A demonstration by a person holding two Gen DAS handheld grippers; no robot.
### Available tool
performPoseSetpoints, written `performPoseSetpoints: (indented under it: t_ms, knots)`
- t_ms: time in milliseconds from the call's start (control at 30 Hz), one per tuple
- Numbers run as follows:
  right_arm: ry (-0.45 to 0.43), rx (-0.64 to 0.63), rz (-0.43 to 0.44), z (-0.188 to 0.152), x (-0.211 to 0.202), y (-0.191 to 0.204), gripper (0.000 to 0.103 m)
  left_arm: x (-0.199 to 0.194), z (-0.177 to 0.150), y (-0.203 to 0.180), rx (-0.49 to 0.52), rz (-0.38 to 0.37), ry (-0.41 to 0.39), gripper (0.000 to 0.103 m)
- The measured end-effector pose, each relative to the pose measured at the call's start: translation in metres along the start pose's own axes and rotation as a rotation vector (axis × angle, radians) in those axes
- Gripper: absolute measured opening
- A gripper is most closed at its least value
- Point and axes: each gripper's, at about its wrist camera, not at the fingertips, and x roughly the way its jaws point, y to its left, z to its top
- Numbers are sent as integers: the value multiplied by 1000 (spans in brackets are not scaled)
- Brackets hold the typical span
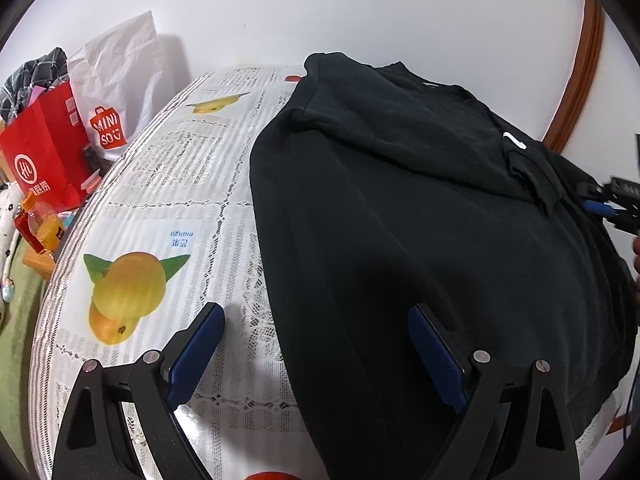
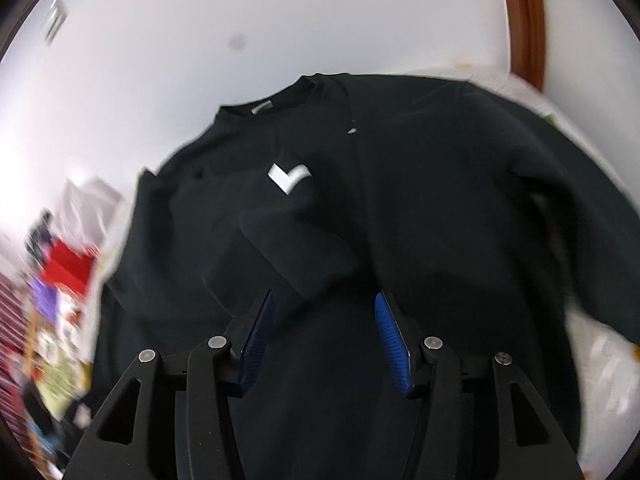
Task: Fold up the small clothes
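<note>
On table: black sweatshirt ahead of left hand-held gripper, beneath right hand-held gripper; both spread wide, empty.

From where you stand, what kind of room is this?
Probably a home dining or living room: a table with a fruit-print lace tablecloth, a black sweatshirt spread on it, and shopping bags and a drink bottle piled beside the table.
</note>
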Motion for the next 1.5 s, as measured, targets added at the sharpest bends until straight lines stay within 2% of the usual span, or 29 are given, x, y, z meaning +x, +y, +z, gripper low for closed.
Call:
performPoseSetpoints:
  t_ms: [33, 100, 267, 400, 467, 533, 567, 600, 633, 700, 800, 933, 1000, 1067, 1100, 1167, 1300, 1400, 1500]
  knots:
    - [-19, -44, -27, -4, -4, 8, 55, 1, 0, -1, 6, 8, 3, 92]
    - [-42, -134, -56, -6, -5, 27, 64, 4, -1, -4, 21, 27, 0, 92]
    - [-72, -391, -114, -10, 19, 94, 67, 6, -2, -6, 26, 36, 1, 93]
    - [-26, -447, -123, -1, 55, 119, 67, 7, -1, -8, 32, 35, 7, 95]
    - [2, -460, -162, 4, 76, 123, 66, 8, -2, -8, 33, 34, 9, 96]
    - [20, -439, -198, 9, 90, 118, 51, 8, -2, -8, 31, 31, 8, 97]
    - [21, -428, -189, 12, 92, 114, 31, 8, -2, -8, 31, 30, 8, 97]
    - [27, -415, -161, 16, 91, 108, 16, 8, -2, -8, 31, 29, 9, 97]
    - [33, -400, -132, 19, 87, 101, 11, 8, -2, -8, 31, 30, 9, 97]
    - [0, -368, -129, 28, 73, 89, 7, 7, -2, -8, 31, 30, 8, 97]
    - [-97, -310, -152, 49, 39, 60, 7, 7, -3, -8, 31, 30, 8, 97]
    - [-151, -145, -219, 82, 8, -3, 7, 7, -3, -8, 32, 31, 9, 97]
    - [-131, -97, -233, 90, 7, -28, 10, 8, -3, -8, 32, 32, 9, 98]
    - [-95, -66, -285, 89, 8, -48, 10, 9, -2, -8, 30, 32, 10, 98]
    - [-90, -55, -310, 85, 5, -54, 10, 9, -2, -8, 29, 31, 9, 98]
    - [-100, -40, -303, 71, -9, -63, 14, 7, -3, -6, 22, 32, 3, 98]
    - [-116, -58, -314, 25, -40, -66, 41, -2, -8, -2, 29, 24, 26, 98]
    - [-96, -101, -341, -26, -62, -69, 52, -14, -15, 4, 2, -19, 32, 97]
    - [-55, -123, -343, -69, -71, -72, 56, -30, -26, 6, 0, -63, 13, 90]
